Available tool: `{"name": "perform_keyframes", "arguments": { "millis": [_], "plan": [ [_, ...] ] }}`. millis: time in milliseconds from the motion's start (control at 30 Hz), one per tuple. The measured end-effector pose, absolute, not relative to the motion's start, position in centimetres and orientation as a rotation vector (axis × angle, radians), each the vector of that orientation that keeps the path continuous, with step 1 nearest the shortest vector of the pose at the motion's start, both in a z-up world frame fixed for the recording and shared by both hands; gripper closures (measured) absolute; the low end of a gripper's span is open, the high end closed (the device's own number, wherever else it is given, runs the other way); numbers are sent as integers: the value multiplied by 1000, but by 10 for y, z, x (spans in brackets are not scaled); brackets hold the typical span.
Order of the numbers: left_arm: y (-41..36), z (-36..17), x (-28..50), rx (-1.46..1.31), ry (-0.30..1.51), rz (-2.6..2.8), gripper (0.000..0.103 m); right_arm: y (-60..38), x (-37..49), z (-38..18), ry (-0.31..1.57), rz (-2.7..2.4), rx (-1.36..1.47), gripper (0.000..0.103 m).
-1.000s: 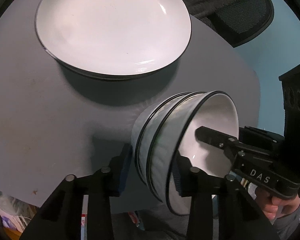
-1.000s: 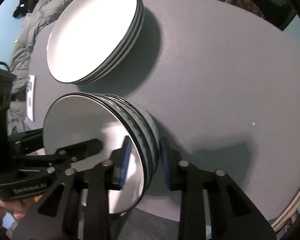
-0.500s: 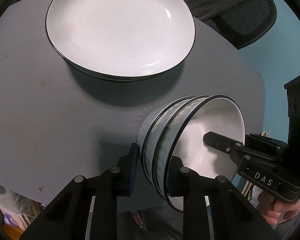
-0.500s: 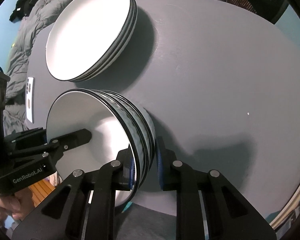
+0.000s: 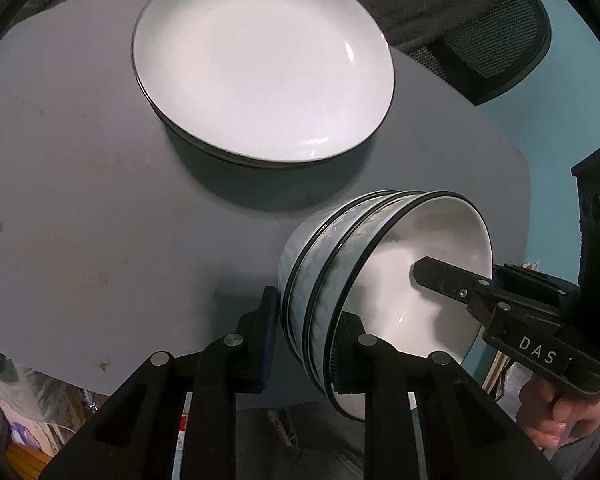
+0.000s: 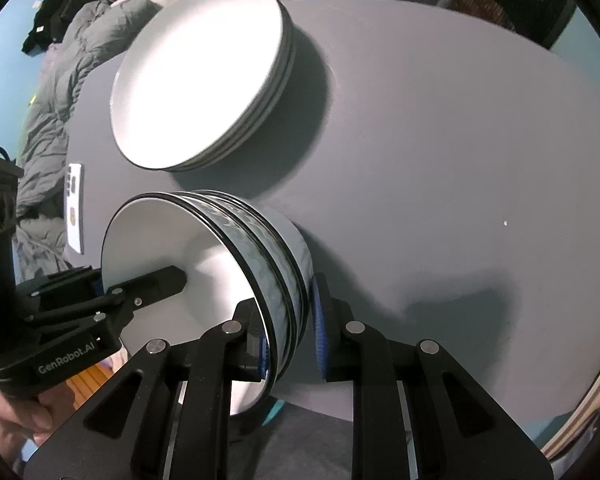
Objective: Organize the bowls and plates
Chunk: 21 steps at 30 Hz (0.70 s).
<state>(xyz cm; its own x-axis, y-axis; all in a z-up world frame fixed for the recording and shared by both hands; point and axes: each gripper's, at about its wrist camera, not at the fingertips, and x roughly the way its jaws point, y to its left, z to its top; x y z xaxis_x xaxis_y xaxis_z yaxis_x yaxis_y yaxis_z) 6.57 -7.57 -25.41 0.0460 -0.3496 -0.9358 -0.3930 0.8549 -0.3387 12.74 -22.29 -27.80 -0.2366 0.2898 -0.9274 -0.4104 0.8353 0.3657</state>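
beside the plate stack (image 5: 260, 64) on the table (image 5: 80, 200), we clamp our left gripper (image 5: 306, 338) and right gripper (image 6: 290, 340) on opposite walls of the nested bowls (image 5: 340, 248), sharing their weight.

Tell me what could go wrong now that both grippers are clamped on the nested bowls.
1. Each gripper pinches only rim walls: the left gripper and right gripper grip opposite sides of the bowl stack, so uneven lifting could slip it free.
2. Only the fingers span the nested rims; lower bowls may slide out.
3. The plate stack sits close; swinging could clip it.
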Motion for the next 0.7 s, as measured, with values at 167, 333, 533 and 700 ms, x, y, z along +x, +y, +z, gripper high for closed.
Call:
{"name": "perform_keyframes", "arguments": {
  "millis": [167, 333, 533, 700],
  "plan": [
    [-67, -238, 70, -597, 1542, 44, 83, -218, 131, -263, 1668, 670, -104, 85],
    [-59, -218, 78, -589, 1510, 51, 83, -215, 140, -246, 1646, 679, -99, 85],
    [-49, -199, 100, -561, 1470, 64, 83, -205, 154, -229, 1614, 689, -102, 85],
    [-37, -190, 120, -546, 1439, 87, 83, -191, 166, -221, 1591, 699, -115, 86]
  ]
}}
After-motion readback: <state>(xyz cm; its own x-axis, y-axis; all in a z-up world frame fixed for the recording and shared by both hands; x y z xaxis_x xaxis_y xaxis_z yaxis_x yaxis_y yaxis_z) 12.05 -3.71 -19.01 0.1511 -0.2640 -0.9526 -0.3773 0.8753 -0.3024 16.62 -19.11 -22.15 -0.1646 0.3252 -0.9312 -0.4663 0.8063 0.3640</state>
